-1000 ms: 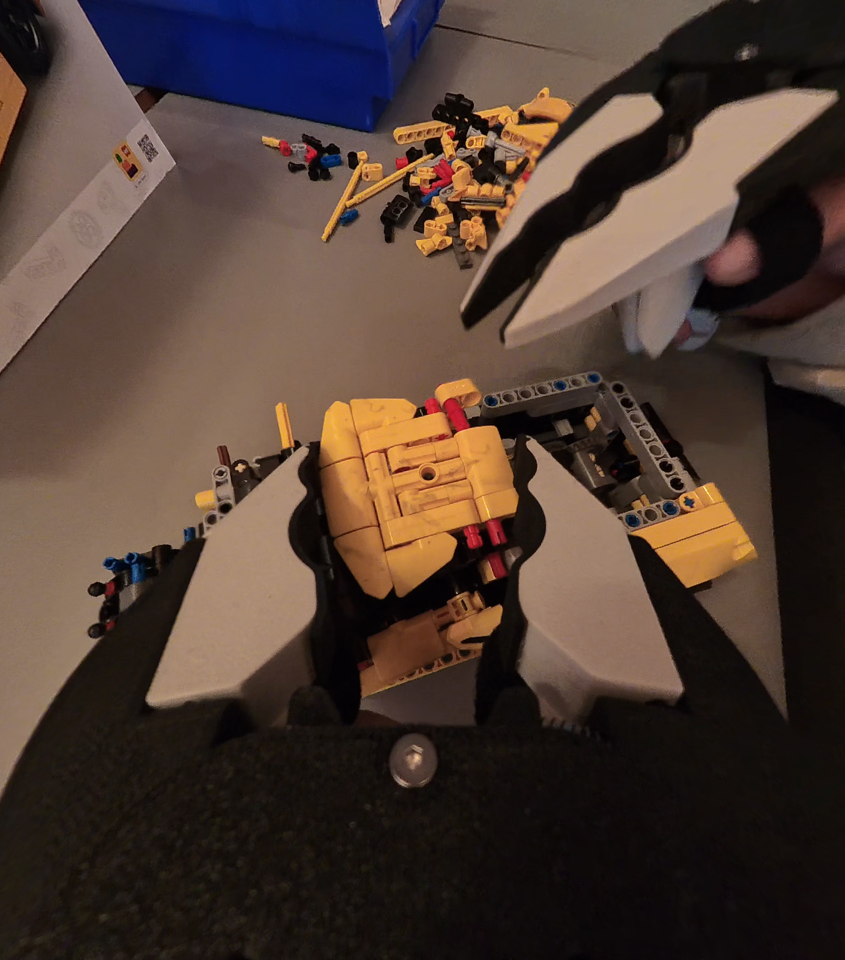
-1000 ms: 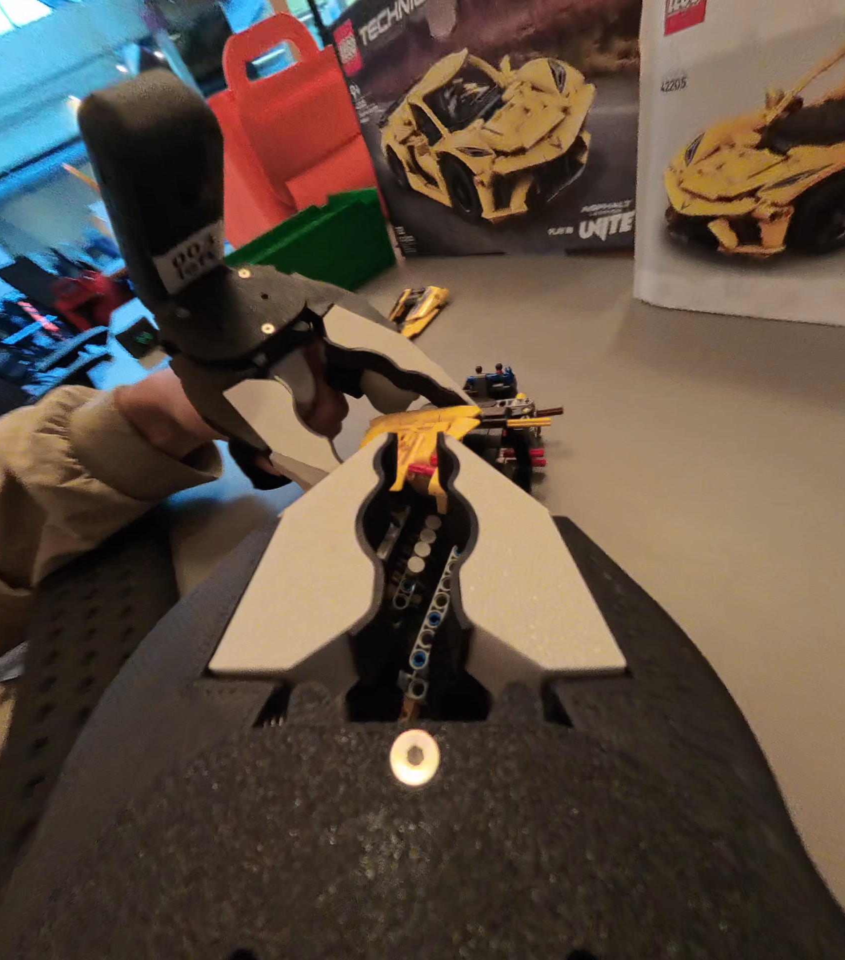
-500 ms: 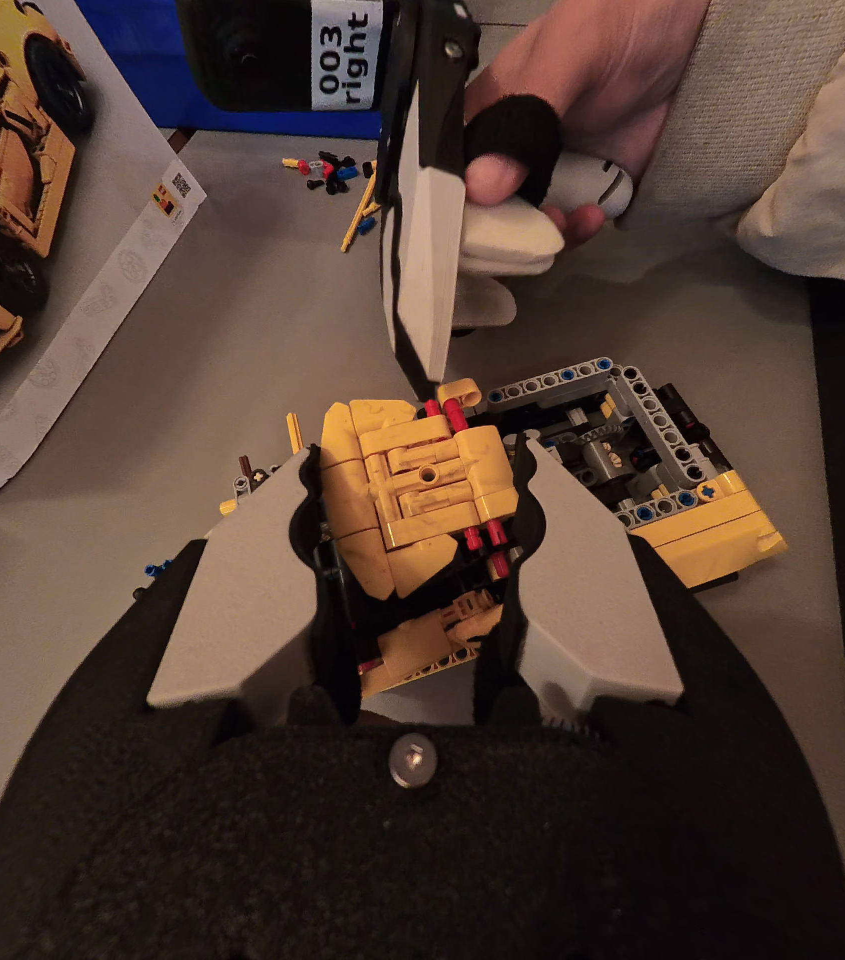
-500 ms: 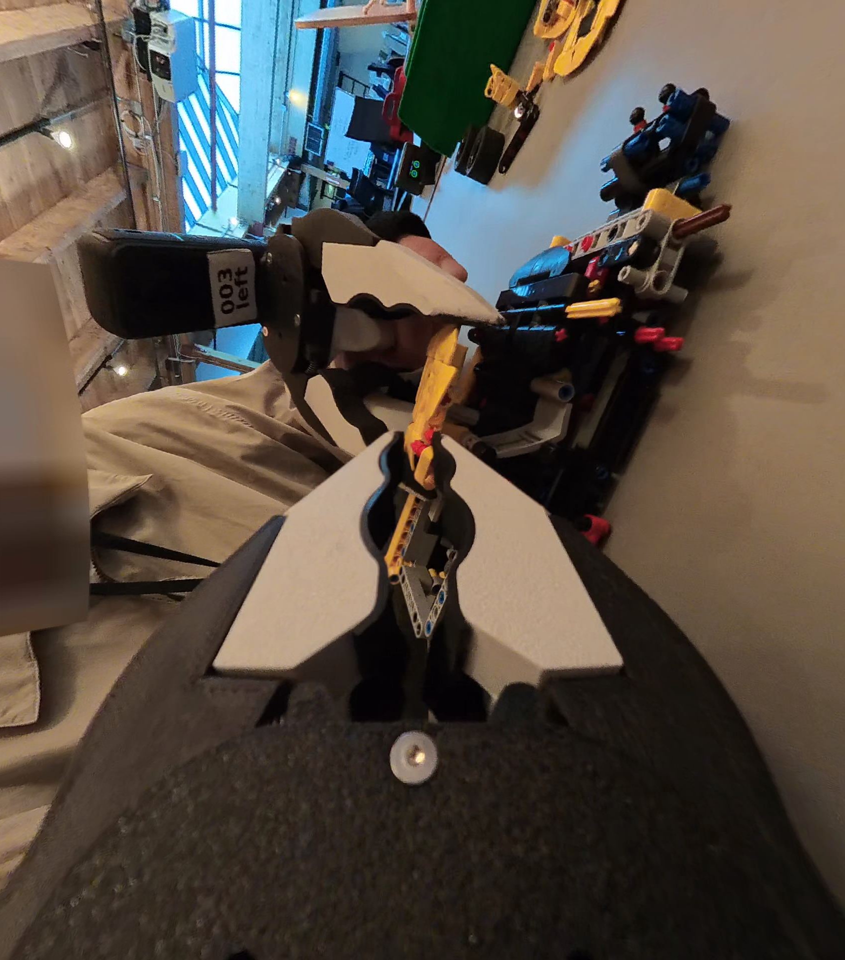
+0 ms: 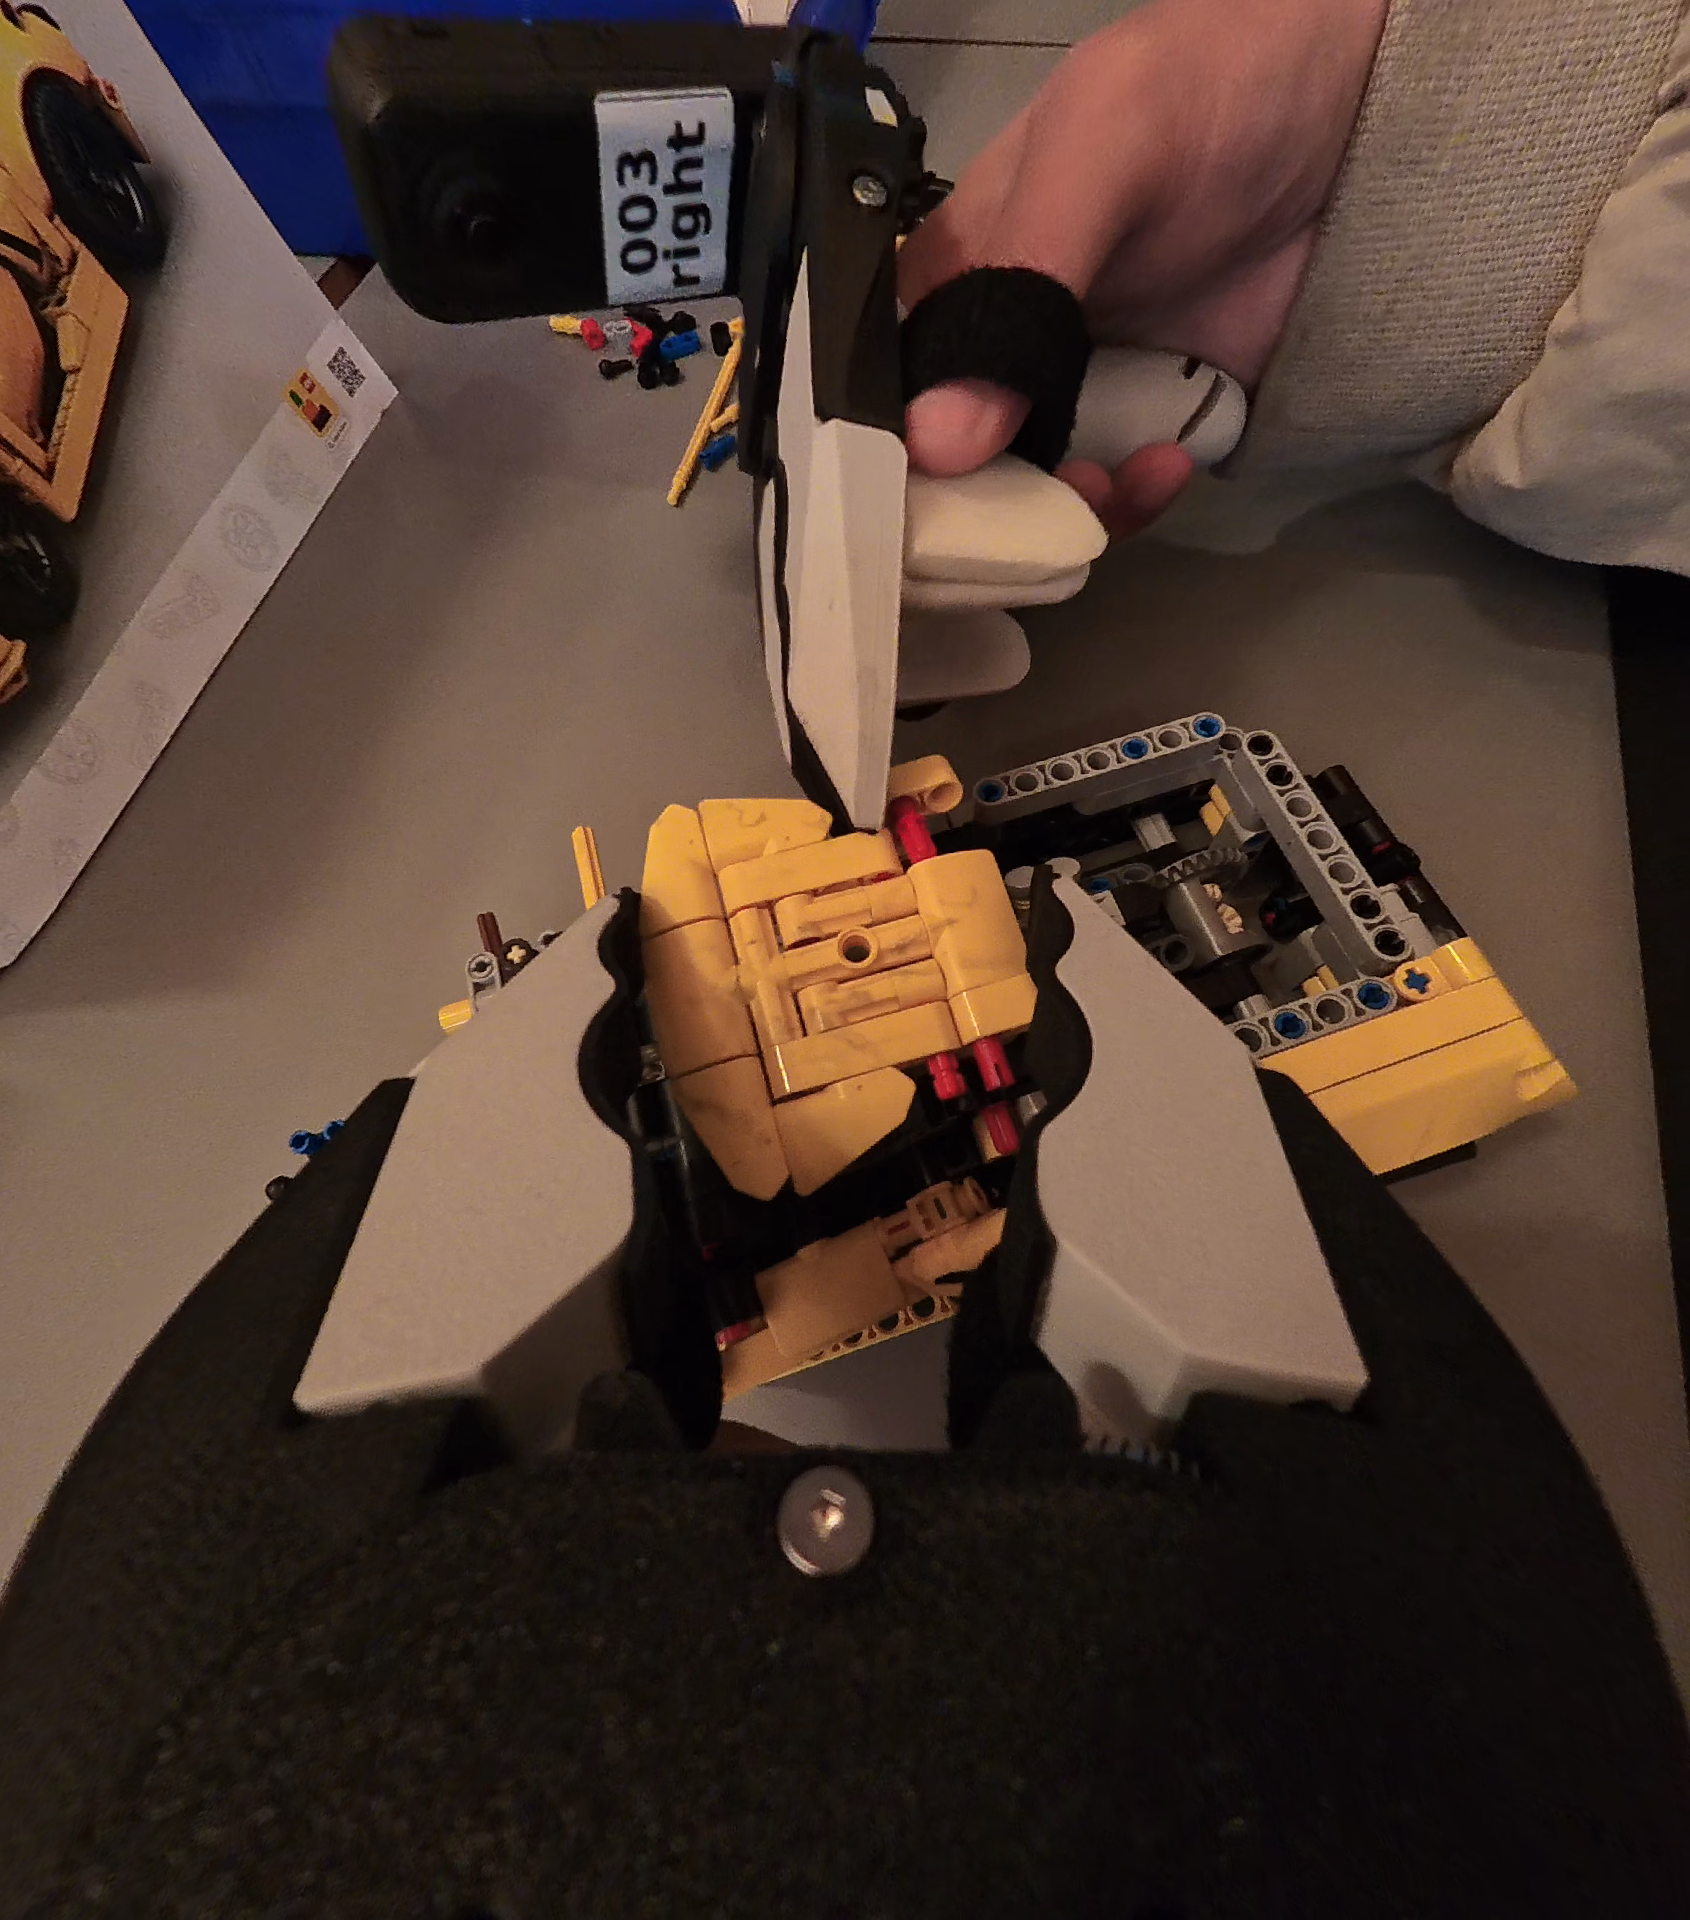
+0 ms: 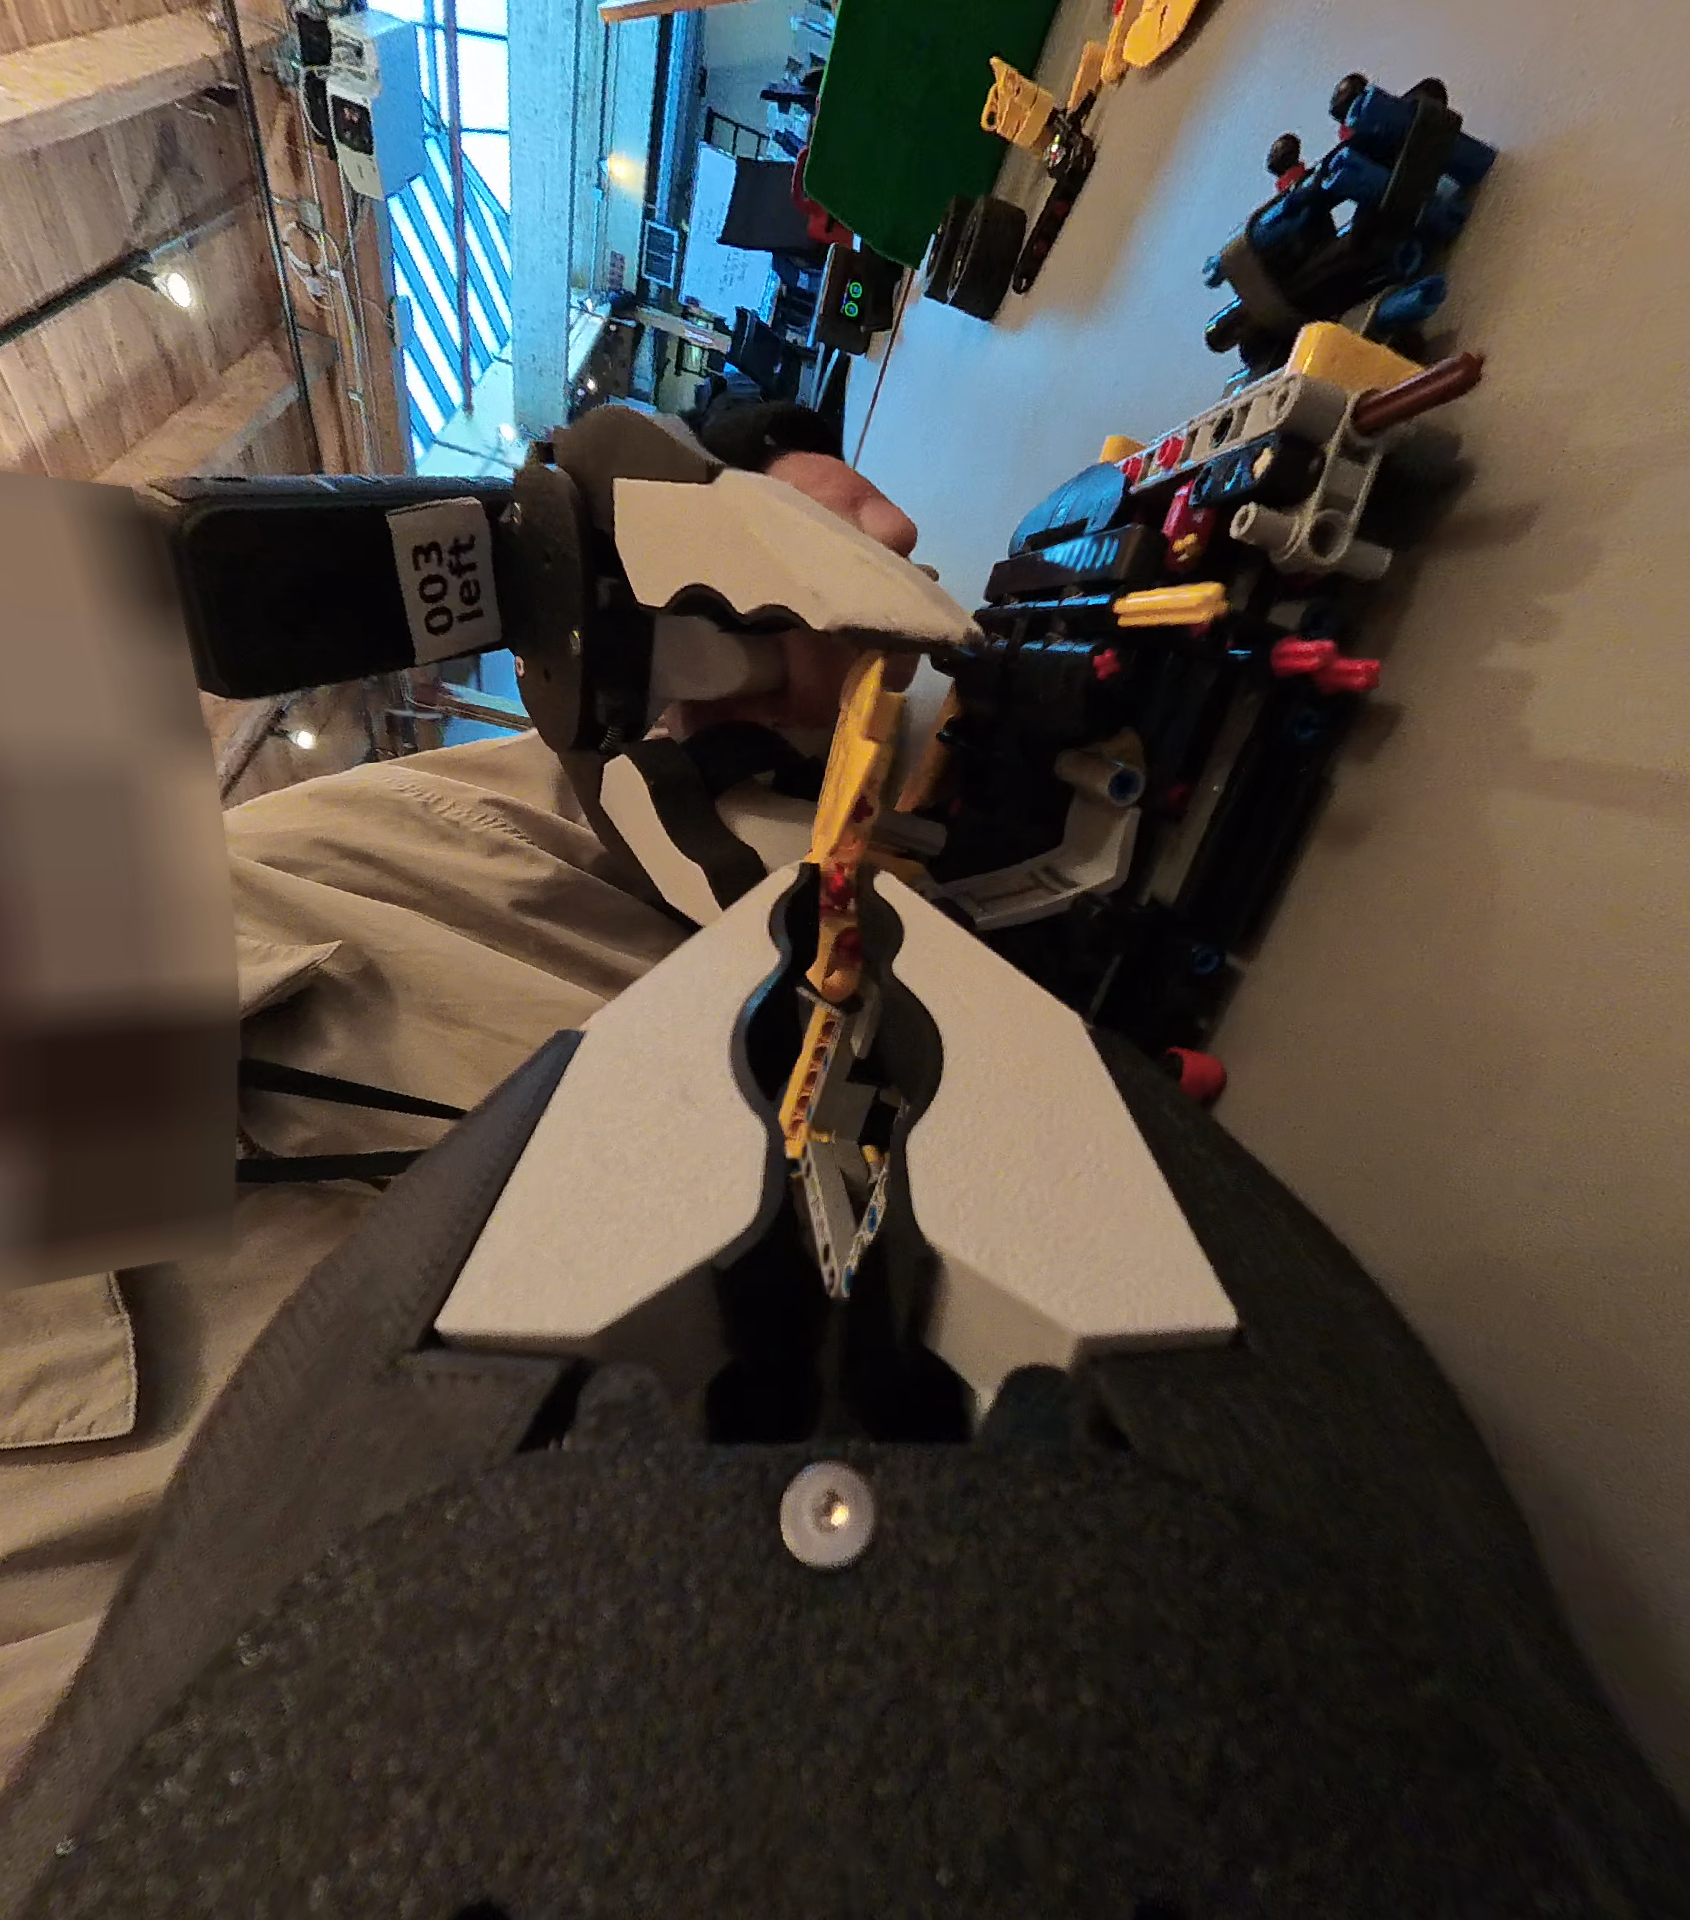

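A: Yellow plastic dominates the middle of the left wrist view. What grips it?

B: The left tool (image 5: 836, 904) is clenched on the yellow body panel (image 5: 851, 966), with one finger pad against each side edge. The panel sits on top of a brick-built car chassis (image 5: 1236, 894), a frame of grey perforated beams with a yellow sill. The chassis rests on the grey surface (image 5: 405, 727).

A: And the second tool, entering from above?

B: The right tool (image 5: 851, 800) is seen edge-on, with a hand (image 5: 1132, 260) on its handle. Its tip meets the panel's far edge, just beside a red pin (image 5: 914, 831). In the right wrist view, the right tool (image 6: 836, 878) has its jaws drawn nearly together on that thin yellow edge, so it appears to be pinching the panel. The pads hide the contact itself.

A: So both tools hold one part?

B: Yes. They hold it from opposite ends, with the panel between them and the chassis beneath.

A: What surrounds them?

B: Loose small pieces (image 5: 654, 343) lie well apart, beyond the right tool and near a blue bin (image 5: 228, 104). A printed booklet showing a yellow car (image 5: 145, 582) lies to the left. The right wrist view also shows a blue and black sub-assembly (image 6: 1360, 208), a black wheel (image 6: 976, 255) and a green bin (image 6: 903, 125) farther along the surface.
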`<state>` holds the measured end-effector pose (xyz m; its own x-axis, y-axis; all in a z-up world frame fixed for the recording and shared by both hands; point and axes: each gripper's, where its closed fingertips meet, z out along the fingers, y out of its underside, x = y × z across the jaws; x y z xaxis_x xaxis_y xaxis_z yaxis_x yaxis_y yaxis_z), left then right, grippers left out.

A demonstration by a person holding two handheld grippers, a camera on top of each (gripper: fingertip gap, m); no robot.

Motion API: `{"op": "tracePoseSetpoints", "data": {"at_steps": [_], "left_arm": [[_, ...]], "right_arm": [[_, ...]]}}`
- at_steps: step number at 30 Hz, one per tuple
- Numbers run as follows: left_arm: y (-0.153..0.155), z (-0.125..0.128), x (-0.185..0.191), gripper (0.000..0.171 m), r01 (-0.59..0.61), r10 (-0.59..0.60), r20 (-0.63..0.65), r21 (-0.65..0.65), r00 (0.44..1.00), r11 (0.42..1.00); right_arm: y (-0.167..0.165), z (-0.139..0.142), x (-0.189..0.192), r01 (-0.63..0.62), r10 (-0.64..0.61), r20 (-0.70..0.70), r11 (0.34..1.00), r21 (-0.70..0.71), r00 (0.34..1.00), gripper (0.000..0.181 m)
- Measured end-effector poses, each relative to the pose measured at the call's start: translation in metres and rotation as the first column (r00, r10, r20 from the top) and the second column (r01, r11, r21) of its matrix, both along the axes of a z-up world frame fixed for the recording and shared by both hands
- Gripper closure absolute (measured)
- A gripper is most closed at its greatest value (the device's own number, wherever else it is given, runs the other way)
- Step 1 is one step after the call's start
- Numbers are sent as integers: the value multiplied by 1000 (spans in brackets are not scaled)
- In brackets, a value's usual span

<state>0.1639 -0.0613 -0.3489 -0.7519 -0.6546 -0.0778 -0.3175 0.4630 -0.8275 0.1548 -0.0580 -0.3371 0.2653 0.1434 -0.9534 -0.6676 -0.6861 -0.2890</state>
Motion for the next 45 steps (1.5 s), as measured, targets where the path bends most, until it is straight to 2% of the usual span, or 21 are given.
{"op": "tracePoseSetpoints", "data": {"at_steps": [6, 13, 21, 31, 36, 39, 45], "left_arm": [[-3, -1, -2, 97, 15, -15, -10, -16, 1000, 1000], [-3, -1, -2, 97, 19, -21, -25, -54, 999, 998], [-8, -2, -2, 97, 8, -12, -38, -84, 999, 996], [-10, -2, -1, 97, 3, -7, -40, -104, 999, 995], [-11, -2, -1, 97, 5, -9, -36, -106, 999, 994], [-11, -2, -1, 97, 2, -7, -39, -112, 999, 994], [-12, -2, -2, 97, 3, -8, -42, -120, 999, 993]], "right_arm": [[-5, -1, -1, -33, 34, -58, 999, 19, 998, 179], [-5, -2, 1, -81, 83, 86, 996, -29, 993, 180], [-13, -4, 5, -173, 172, -11, 984, -53, 985, 180], [-16, -4, 7, -274, 274, -6, 960, -54, 962, 180], [-17, -3, 7, -303, 305, 42, 952, -52, 951, 180], [-18, -4, 8, -307, 308, 21, 951, -37, 951, 180], [-21, -4, 12, -325, 326, 115, 945, -29, 938, 181]]}}
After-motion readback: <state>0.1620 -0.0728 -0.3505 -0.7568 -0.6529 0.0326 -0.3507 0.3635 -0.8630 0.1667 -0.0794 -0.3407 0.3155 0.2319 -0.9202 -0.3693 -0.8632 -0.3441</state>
